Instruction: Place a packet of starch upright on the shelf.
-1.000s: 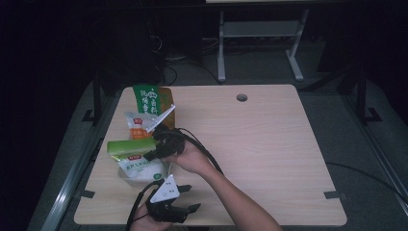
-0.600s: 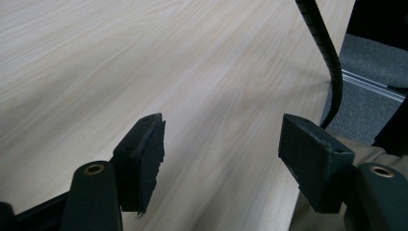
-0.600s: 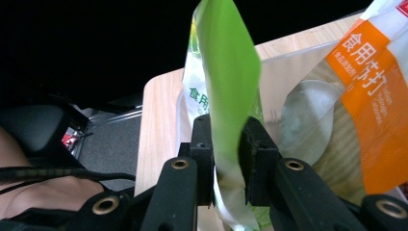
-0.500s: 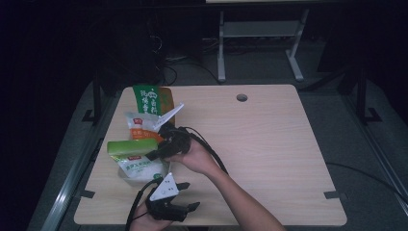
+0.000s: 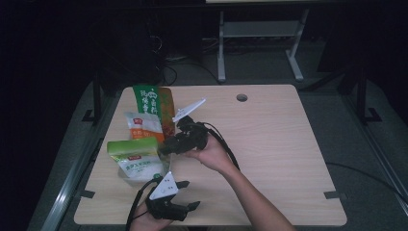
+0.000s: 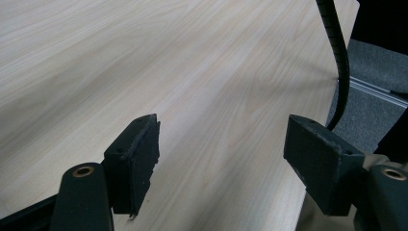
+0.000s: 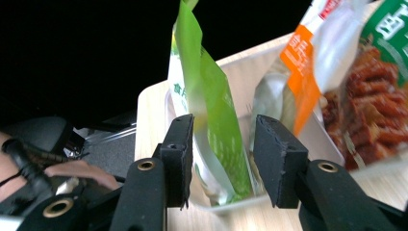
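Standing in a clear tray [image 7: 317,139], three snack bags: green-topped bag [image 7: 211,120] between right gripper [image 7: 221,159] jaws.

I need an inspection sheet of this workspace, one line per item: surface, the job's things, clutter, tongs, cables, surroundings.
Surface: light wood table, round hole near far edge.
Job's things: three snack bags at the left: green-topped bag nearest, orange-and-white bag behind it, tall green bag farthest.
Clutter: nothing seen.
Tongs: right tongs open, jaws either side of the green-topped bag's edge, not yet closed; left tongs open over bare table at the near edge.
Cables: black cable trails from right tongs; another beside left tongs.
Surroundings: dark room, grey floor, white frame behind table.
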`<state>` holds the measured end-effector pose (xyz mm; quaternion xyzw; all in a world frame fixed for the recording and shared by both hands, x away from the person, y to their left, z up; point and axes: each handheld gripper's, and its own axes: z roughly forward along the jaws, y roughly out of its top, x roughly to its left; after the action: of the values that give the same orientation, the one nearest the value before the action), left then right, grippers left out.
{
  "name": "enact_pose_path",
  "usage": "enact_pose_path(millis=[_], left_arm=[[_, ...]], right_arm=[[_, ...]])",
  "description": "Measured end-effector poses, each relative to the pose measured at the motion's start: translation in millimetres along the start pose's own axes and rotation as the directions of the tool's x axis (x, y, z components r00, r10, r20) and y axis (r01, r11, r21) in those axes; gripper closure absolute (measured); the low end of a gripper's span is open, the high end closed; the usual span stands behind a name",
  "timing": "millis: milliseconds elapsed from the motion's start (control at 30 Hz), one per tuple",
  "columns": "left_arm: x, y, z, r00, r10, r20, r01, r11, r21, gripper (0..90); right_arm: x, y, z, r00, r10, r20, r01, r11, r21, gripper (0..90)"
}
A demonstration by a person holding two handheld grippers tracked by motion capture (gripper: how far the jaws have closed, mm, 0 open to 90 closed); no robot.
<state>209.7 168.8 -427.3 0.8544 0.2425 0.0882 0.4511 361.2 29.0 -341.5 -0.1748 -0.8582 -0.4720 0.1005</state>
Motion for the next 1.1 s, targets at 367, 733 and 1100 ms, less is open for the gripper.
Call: enact_pose_path(millis=[367, 733, 1100], left_arm=[[0.1, 0.1, 0.0, 1.0000, -0.005, 0.003, 0.005, 1.0000, -0.004, 27.5], [0.0, 0.2, 0.7, 1.0000, -0.005, 0.006, 0.005, 1.0000, -0.007, 27.4], [-0.1, 0.1, -0.6, 1.0000, -0.004, 0.002, 0.004, 0.9999, -0.014, 27.4]], right_arm=[[-8.0, -17.5, -31.6, 0.9981, 0.027, 0.056, -0.027, 1.000, -0.009, 51.8], [-14.9, -35.3, -55.9, 0.9936, 0.050, 0.101, -0.048, 0.999, -0.017, 45.3], [-18.0, -52.5, -70.5, 0.9888, 0.078, 0.127, -0.076, 0.997, -0.019, 41.8]])
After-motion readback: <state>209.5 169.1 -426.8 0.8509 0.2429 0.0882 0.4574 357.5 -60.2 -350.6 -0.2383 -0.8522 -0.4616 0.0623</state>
